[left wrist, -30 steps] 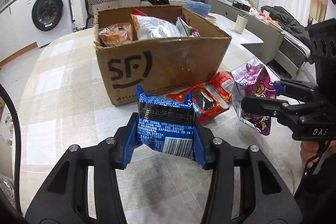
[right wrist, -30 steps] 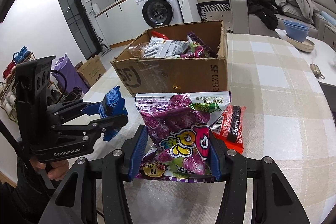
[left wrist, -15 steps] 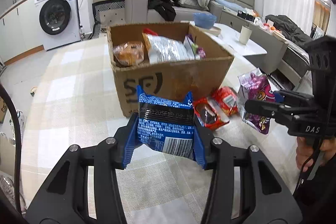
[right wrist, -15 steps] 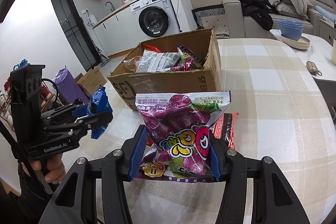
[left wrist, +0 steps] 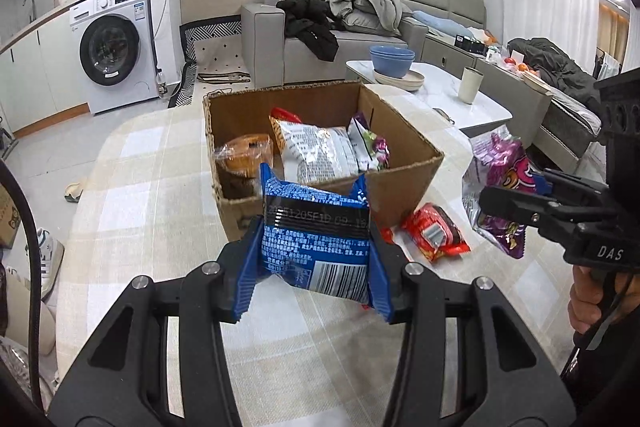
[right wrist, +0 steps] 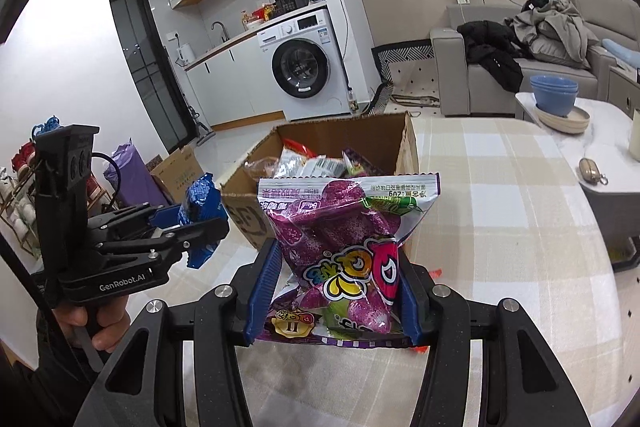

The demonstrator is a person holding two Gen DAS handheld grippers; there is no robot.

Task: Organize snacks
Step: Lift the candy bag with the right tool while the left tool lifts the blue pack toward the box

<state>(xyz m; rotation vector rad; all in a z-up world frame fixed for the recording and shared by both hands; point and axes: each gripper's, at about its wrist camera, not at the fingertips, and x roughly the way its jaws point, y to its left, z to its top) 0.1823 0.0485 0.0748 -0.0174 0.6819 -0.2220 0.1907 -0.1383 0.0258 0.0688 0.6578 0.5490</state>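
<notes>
Left gripper: jaws narrowed onto blue snack packet, blue pads pressed against both side edges, barcode facing the camera, packet lifted clear of checked tablecloth.

Right gripper: jaws clamped on purple candy bag, pads bearing on both sides, bag upright, top seam uppermost, held above the tablecloth.

Cardboard box: open at the top, at 12 o'clock from both grippers, standing on the table. Contents: white printed bag at centre, clear-wrapped brown pastry at 9 o'clock from it, small purple-and-green packet at 3 o'clock, red packet edge behind.

Red snack packet: flat on the tablecloth, at 4 o'clock from the box, just beside its front corner. Touching or apart: not clear from the left wrist view.

Background: washing machine at 10 o'clock, sofa with piled clothes at 12 o'clock, blue bowls on a white side table at 1 o'clock.
</notes>
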